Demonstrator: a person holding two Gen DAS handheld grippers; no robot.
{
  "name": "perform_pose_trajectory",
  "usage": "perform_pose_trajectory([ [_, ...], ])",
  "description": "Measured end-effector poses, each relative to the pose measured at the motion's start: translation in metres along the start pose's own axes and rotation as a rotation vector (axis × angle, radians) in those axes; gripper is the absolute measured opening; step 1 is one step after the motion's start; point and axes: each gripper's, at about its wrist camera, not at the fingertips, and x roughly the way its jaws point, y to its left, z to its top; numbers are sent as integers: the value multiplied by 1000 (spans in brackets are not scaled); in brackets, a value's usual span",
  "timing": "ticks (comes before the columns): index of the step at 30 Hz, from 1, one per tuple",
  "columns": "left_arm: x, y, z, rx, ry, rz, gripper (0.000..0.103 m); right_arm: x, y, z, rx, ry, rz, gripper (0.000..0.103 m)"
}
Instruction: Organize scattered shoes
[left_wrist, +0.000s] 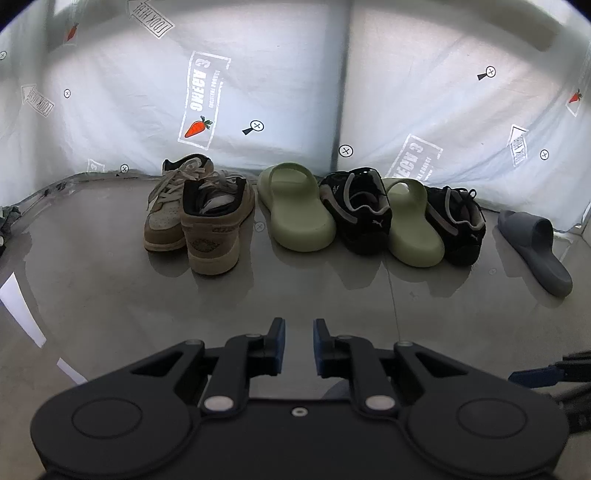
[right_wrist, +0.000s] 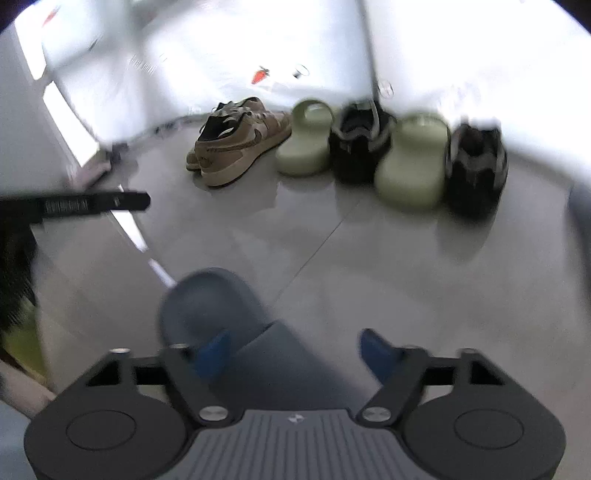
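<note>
A row of shoes stands along the back sheet: two tan sneakers, a green slide, a black sneaker, a second green slide, a second black sneaker and a grey slide at the far right. My left gripper hovers above the bare floor in front of the row, jaws a little apart and empty. My right gripper is open with its jaws around a second grey slide, whose toe points away. The row also shows, blurred, in the right wrist view.
The floor is glossy grey tile with a seam. A white printed sheet hangs behind the shoes. The left gripper's black body reaches in from the left edge of the right wrist view.
</note>
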Motion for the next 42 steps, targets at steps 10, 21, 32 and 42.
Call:
perform_pose_trajectory([
  [10, -25, 15, -17, -42, 2, 29, 17, -13, 24, -15, -51, 31, 18, 77],
  [21, -55, 37, -41, -131, 9, 92, 17, -13, 55, -29, -132, 119, 27, 90],
  [32, -64, 41, -50, -124, 16, 68, 18, 7, 73, 9, 281, 290, -59, 91],
  [42, -65, 45, -57, -118, 32, 32, 20, -3, 47, -26, 546, 224, 20, 82],
])
